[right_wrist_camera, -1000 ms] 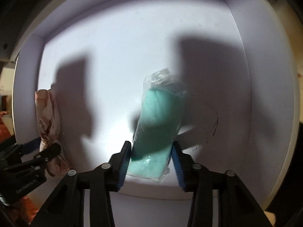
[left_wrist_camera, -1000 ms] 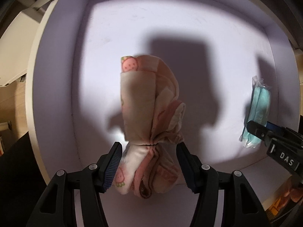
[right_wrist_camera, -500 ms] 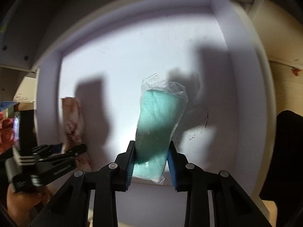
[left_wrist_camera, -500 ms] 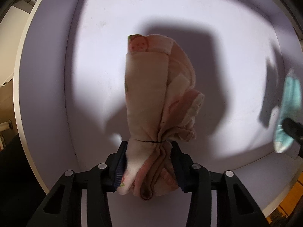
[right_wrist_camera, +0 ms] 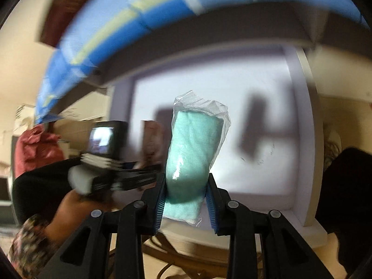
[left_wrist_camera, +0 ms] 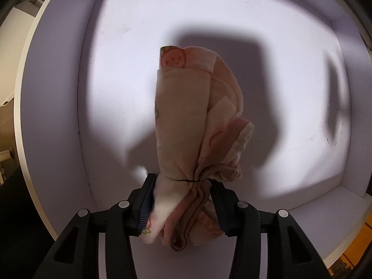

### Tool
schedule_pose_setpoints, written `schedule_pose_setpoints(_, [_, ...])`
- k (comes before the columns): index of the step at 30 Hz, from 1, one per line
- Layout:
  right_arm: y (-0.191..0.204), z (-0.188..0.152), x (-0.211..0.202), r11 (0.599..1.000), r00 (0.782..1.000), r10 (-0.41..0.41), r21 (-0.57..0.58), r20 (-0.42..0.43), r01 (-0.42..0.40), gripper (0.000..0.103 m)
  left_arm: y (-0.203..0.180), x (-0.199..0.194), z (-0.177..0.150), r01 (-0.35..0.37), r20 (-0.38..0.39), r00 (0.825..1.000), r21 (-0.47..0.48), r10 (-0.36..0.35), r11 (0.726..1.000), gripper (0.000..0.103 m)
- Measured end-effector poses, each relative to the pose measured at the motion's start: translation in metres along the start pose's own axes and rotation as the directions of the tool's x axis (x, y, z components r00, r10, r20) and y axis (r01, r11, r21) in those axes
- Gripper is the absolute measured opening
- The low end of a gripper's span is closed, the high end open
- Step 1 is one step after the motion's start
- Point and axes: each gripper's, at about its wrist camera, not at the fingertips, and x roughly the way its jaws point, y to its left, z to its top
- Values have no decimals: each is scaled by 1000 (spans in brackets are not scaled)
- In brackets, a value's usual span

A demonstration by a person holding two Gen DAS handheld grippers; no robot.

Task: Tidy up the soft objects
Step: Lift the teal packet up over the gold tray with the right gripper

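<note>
A rolled pink cloth bundle point(left_wrist_camera: 197, 107) with a strawberry-face print lies on the floor of a white box point(left_wrist_camera: 53, 116). My left gripper point(left_wrist_camera: 182, 181) points straight down into the box. Its pads press the bundle's tied end while the jaws are opening slightly. My right gripper point(right_wrist_camera: 186, 179) is shut on a teal cloth in a clear plastic bag point(right_wrist_camera: 195, 139), held up in front of the box point(right_wrist_camera: 302, 139). The left gripper point(right_wrist_camera: 137, 179) and the hand point(right_wrist_camera: 76, 200) holding it show blurred in the right wrist view, beside the pink bundle point(right_wrist_camera: 151, 139).
Dark specks point(left_wrist_camera: 334, 137) mark the box floor at the right. A blue sheet with a yellow stripe point(right_wrist_camera: 116, 23) arches above the box. A red cloth heap point(right_wrist_camera: 34, 146) sits far left. A dark shape point(right_wrist_camera: 344, 186) stands at the right.
The left jaws closed onto the pink bundle's tied end. The right gripper rose out of the box with the teal packet, which has left the left wrist view.
</note>
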Motion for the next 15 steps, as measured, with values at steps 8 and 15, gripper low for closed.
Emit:
schedule_pose_setpoints(8, [49, 31, -95, 981, 988, 66, -190, 140, -39, 32, -1, 2, -6, 1, -14, 1000, -14, -1, 1000, 45])
schedule_pose_setpoints(15, [91, 130, -157, 948, 957, -19, -300, 290, 109, 32, 2, -1, -3, 0, -10, 1000, -7, 0, 1000, 45])
